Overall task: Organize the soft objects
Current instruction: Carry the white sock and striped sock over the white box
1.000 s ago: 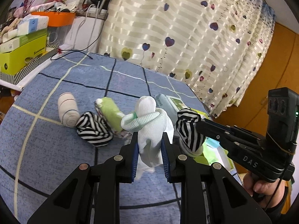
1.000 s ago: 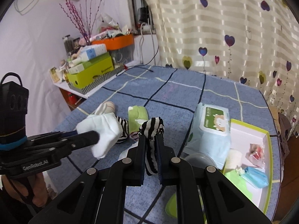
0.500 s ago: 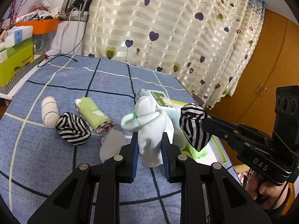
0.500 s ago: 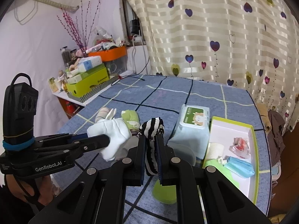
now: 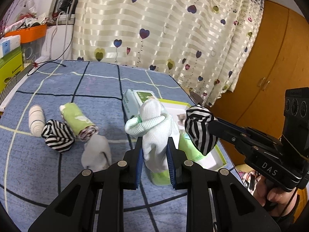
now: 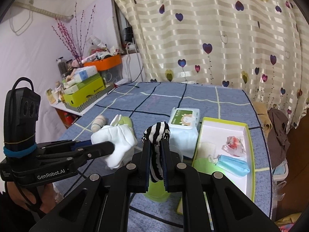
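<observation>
My left gripper [image 5: 155, 148] is shut on a balled white sock [image 5: 154, 129], held above the blue bed cover [image 5: 48, 164]. Beside it to the right, my right gripper [image 6: 155, 145] is shut on a balled black-and-white striped sock [image 6: 156, 133]; the same striped sock [image 5: 199, 127] shows in the left wrist view. On the cover lie a second striped sock ball [image 5: 57, 136], a green rolled sock [image 5: 78, 120], a cream rolled sock [image 5: 35, 119] and a loose white sock [image 5: 96, 152]. A white tray with a green rim [image 6: 249, 137] sits at the right.
A pack of wet wipes [image 6: 184, 119] lies beside the tray, which holds a blue face mask [image 6: 232, 164] and small wrapped items [image 6: 234, 145]. A green item [image 6: 156, 193] lies under the grippers. Boxes and an orange bin [image 6: 104, 63] crowd the shelf at left; a curtain hangs behind.
Both grippers have carried their socks rightward across the bed, away from the rolled socks and toward the tray. The loose white sock came into view below. Neither grip has changed.
</observation>
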Tool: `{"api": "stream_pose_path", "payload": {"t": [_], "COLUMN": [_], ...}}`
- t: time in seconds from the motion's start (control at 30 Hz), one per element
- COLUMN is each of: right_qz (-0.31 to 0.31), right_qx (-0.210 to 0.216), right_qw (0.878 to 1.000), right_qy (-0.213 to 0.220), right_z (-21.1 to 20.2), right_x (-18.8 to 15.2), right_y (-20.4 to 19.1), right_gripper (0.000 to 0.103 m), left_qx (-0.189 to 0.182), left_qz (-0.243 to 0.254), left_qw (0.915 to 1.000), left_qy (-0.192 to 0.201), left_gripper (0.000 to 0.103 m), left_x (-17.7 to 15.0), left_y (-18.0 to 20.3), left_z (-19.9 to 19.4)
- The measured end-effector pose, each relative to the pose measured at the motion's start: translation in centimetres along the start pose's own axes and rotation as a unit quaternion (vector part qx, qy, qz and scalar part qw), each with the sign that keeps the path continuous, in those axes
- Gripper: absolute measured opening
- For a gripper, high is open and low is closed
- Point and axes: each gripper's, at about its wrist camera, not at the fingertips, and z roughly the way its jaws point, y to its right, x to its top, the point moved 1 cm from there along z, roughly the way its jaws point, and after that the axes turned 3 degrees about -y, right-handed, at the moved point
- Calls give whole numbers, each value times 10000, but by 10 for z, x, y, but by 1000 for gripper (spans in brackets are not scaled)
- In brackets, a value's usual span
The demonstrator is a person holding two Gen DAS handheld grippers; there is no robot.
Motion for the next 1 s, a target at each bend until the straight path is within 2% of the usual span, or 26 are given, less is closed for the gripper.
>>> {"api": "stream_pose_path", "payload": {"t": [0.67,1.0], "right_qz": [467,653], "right_qx": [-512,-650], "right_qw": [9975,9957], "right_qy": [158,119], "right_z": [-38,-40], "right_x": [-19,-26], "right_y": [56,79], "right_gripper": [10,10], "left_qx": [-398,-504], "left_qz": [416,555], "left_qw": [9979,9963], "left_qy": [-283,-431], "left_gripper": [23,23], "left_x": [5,5], "left_y": [54,72], "left_z": [32,50]}}
